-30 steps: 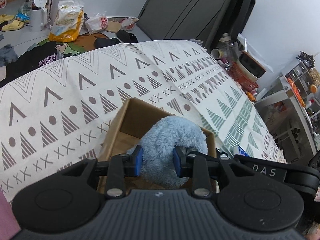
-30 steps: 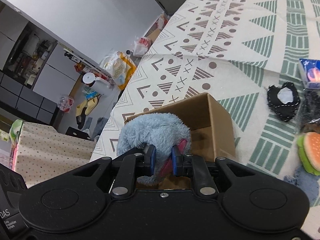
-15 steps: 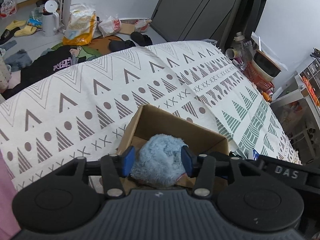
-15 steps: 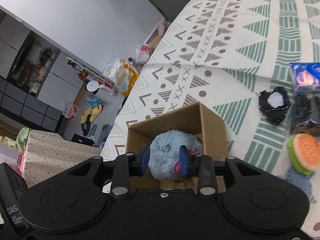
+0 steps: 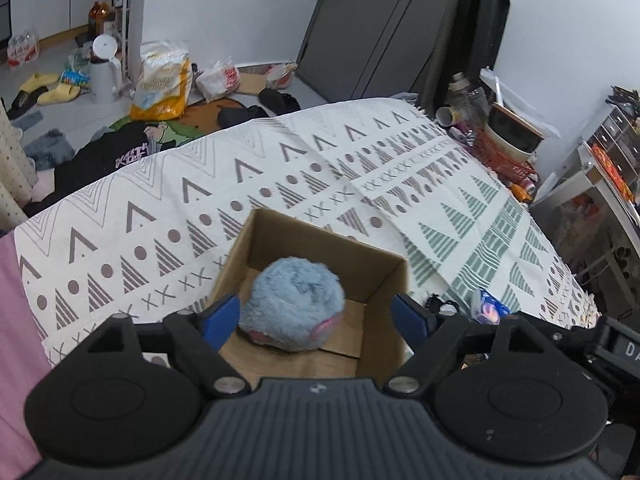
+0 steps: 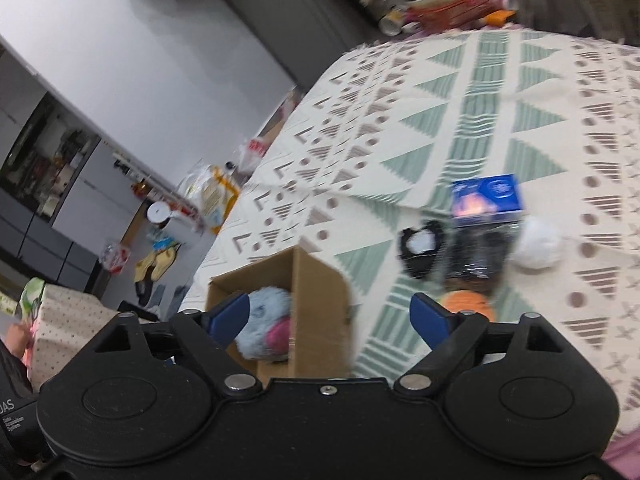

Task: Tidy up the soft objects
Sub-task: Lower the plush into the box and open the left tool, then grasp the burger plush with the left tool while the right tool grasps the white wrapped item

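Observation:
A fluffy blue plush toy (image 5: 294, 306) with pink patches lies inside an open cardboard box (image 5: 320, 240) on the patterned blanket. My left gripper (image 5: 316, 320) is open wide above the box, its blue pads on either side of the toy and clear of it. In the right wrist view the same toy (image 6: 266, 322) sits in the box (image 6: 320, 312). My right gripper (image 6: 332, 316) is open and empty, raised over the box's right wall.
To the right of the box lie a black-and-white soft item (image 6: 420, 252), a blue packet (image 6: 486, 200), a white fluffy ball (image 6: 538, 248) and an orange burger-like toy (image 6: 468, 304). Cluttered floor lies beyond the blanket's far edge (image 5: 160, 92).
Both grippers let go of the blue plush toy, opened wide and pulled back. The toy dropped into the box. The right gripper swung to the right.

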Demonstrator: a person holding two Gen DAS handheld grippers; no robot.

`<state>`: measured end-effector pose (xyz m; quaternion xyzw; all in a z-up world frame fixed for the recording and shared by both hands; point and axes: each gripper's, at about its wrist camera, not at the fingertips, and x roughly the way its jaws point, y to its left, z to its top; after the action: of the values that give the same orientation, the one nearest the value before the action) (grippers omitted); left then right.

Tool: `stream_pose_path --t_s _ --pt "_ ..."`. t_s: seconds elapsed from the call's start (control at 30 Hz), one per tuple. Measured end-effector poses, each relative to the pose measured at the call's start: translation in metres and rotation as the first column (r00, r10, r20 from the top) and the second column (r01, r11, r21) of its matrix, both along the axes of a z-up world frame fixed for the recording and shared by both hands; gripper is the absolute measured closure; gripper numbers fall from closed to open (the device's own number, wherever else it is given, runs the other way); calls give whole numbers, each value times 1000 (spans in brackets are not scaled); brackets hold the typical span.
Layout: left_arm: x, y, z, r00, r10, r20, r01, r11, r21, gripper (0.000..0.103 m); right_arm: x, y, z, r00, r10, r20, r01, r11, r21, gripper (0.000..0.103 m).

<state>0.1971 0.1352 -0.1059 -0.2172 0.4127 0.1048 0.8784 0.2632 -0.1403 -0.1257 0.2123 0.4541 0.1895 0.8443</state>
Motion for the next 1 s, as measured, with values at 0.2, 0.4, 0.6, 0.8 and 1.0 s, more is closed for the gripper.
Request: stream_pose_path --t_s 0.2,0.4,0.6,0.8,1.0 --pt "-7 -33 12 999 -44 15 43 999 23 21 -8 -38 2 999 -49 4 49 999 1 10" --pt "-10 -65 21 996 -81 28 80 996 43 21 -11 -71 2 997 -77 11 77 997 3 8" --pt "-12 -95 22 993 -108 40 105 993 51 21 -4 -102 -4 995 -100 4 100 995 25 8" --pt "-8 -120 23 991 -123 45 120 991 50 21 3 -121 -14 996 -86 26 84 994 70 8" --pt "2 -143 10 989 -144 29 141 988 66 21 13 -135 -51 994 -106 -5 106 985 139 10"
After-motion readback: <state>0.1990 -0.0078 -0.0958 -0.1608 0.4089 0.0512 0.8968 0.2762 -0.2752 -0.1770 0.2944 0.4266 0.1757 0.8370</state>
